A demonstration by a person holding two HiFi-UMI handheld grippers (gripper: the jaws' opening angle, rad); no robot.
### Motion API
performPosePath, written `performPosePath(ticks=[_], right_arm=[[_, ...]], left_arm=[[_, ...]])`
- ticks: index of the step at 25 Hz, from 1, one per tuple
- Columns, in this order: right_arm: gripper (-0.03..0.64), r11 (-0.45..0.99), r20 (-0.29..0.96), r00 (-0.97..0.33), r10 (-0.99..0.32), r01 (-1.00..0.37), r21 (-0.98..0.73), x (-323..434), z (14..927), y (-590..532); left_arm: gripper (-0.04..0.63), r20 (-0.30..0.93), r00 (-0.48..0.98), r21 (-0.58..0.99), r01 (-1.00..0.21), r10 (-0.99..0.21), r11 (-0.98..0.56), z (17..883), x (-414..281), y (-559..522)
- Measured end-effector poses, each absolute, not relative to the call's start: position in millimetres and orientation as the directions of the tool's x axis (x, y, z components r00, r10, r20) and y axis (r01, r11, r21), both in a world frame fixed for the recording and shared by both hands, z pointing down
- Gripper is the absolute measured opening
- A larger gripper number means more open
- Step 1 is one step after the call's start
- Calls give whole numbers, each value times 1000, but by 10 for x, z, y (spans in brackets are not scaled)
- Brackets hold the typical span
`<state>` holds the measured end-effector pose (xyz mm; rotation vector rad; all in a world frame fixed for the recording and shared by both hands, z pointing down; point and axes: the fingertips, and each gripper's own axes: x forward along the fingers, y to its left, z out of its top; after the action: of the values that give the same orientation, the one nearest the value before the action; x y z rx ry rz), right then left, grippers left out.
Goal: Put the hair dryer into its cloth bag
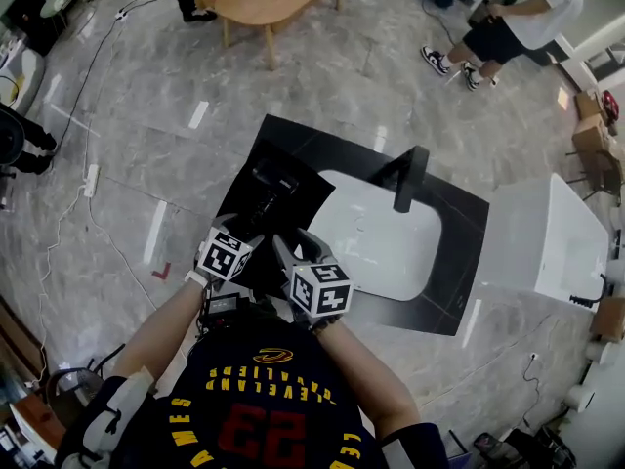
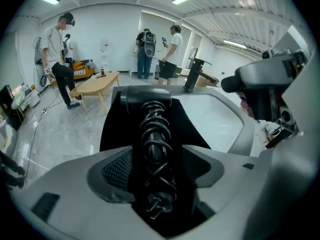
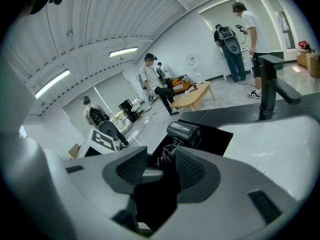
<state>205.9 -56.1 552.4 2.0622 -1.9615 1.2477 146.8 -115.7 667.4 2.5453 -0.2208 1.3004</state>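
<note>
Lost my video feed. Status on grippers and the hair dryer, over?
Both open: left gripper astride the cord-wrapped handle, right gripper beside it. Hair dryer on top of cloth bag, not inside. Nothing blocking; sink alongside.

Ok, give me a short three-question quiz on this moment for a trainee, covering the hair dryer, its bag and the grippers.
1. True or false: the hair dryer is already inside the cloth bag.
2. The cord is: A) wound round the dryer; B) stretched out straight; C) plugged in.
3. Fill in: the jaws of the left gripper and the right gripper stand ____.
Key: 1 false, it lies on top of the bag; 2 A; 3 open, gripping nothing.
</note>
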Motion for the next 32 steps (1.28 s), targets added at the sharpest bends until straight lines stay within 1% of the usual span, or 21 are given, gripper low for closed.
performPosePath(ticks=[5,11,15,18,19,21,27,32], right_arm=[[157,-269,550,-62,-833,-823,-500,2132,5563,-435],[156,-342,565,-7,-825,-790,-508,2175,5634,-265],[157,-376,572,23,-820,-775,-508,2236,5675,-181],[156,-377,573,16,-819,-769,-517,2215,5719,-151],[156,-373,575,11,-818,-770,-517,2199,5729,-142],[156,-367,579,4,-815,-776,-512,2177,5734,-125],[156,-346,580,-11,-815,-793,-502,2192,5693,-98],[156,-317,583,-47,-811,-803,-505,2167,5681,-102]], left_arm=[[288,837,547,139,-258,-26,-956,6868,1540,-1188],[288,860,510,103,-228,-29,-968,7022,1626,-1156],[288,852,522,110,-234,-30,-966,7045,1648,-1174],[282,849,528,105,-229,-32,-968,7049,1669,-1174],[254,852,522,106,-229,-30,-968,7047,1668,-1162],[245,858,513,111,-238,-28,-965,7043,1658,-1148],[238,854,520,122,-258,-32,-958,6920,1631,-1170],[231,842,540,144,-229,-2,-963,6719,1445,-1044]])
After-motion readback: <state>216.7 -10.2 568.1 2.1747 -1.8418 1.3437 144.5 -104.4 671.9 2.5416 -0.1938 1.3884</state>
